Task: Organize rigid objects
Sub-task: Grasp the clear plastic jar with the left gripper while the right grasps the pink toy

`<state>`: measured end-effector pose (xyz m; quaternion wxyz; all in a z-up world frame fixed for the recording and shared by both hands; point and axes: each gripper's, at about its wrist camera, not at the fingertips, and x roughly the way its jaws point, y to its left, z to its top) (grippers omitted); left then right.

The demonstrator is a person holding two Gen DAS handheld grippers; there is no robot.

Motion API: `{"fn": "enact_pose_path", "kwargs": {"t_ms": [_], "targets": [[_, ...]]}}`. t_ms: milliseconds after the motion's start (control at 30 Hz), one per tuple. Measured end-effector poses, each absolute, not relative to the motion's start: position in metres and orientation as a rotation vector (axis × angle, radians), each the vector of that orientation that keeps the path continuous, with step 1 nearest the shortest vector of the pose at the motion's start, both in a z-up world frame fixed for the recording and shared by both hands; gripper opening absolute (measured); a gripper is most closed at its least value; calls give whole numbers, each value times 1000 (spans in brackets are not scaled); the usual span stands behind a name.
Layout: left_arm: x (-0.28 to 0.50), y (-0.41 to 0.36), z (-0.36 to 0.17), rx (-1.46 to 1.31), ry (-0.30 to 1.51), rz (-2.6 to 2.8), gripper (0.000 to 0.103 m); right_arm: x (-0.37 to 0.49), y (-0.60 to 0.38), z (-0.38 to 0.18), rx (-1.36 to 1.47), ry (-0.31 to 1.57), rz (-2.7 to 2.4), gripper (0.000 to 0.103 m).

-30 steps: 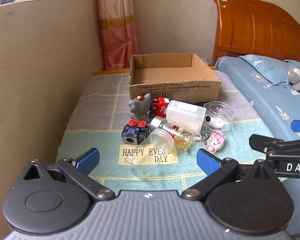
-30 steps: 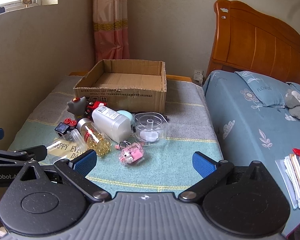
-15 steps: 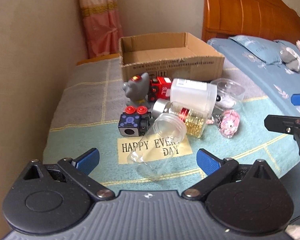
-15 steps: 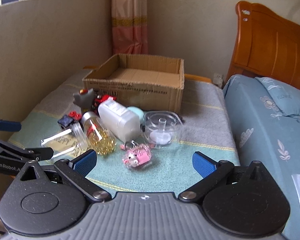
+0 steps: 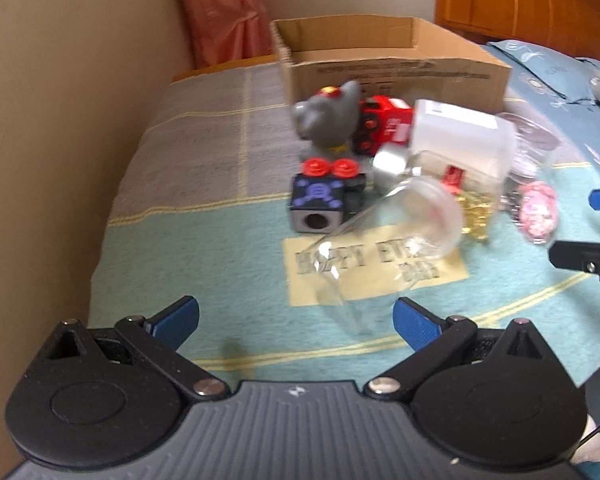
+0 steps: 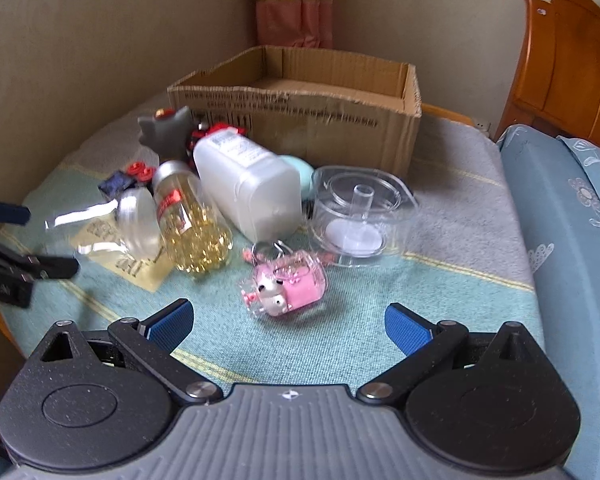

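A pile of small objects lies in front of an empty cardboard box (image 5: 384,56) (image 6: 300,96). A clear glass jar (image 5: 384,248) (image 6: 112,224) lies on its side just ahead of my left gripper (image 5: 296,318), which is open and holds nothing. Behind it sit a black cube toy (image 5: 320,204), a grey figurine (image 5: 328,118), a red toy (image 5: 384,120), a white plastic bottle (image 5: 460,140) (image 6: 248,188) and a bottle of gold capsules (image 6: 192,224). A pink keychain (image 6: 284,288) lies right in front of my open right gripper (image 6: 288,324). A clear round container (image 6: 356,216) stands behind it.
All of it rests on a table under a teal and grey cloth (image 6: 380,340), with a beige wall (image 5: 60,120) at the left. A bed with blue bedding (image 6: 572,240) and a wooden headboard (image 6: 568,56) flanks the right side. A pink curtain (image 5: 220,12) hangs behind.
Both grippers have moved forward and down toward the pile, so the objects look larger. The left now nears the glass jar, the right nears the pink keychain. Both stay open.
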<state>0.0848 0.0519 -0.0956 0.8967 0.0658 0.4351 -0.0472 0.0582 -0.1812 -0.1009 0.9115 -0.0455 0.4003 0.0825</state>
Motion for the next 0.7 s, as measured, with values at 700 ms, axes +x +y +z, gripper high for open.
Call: {"fn": "enact_pose_path", "kwargs": {"t_ms": [700], "targets": [[88,52,-108,70,928,-276,102,61,-190,-135,-147,804,276,103]]}}
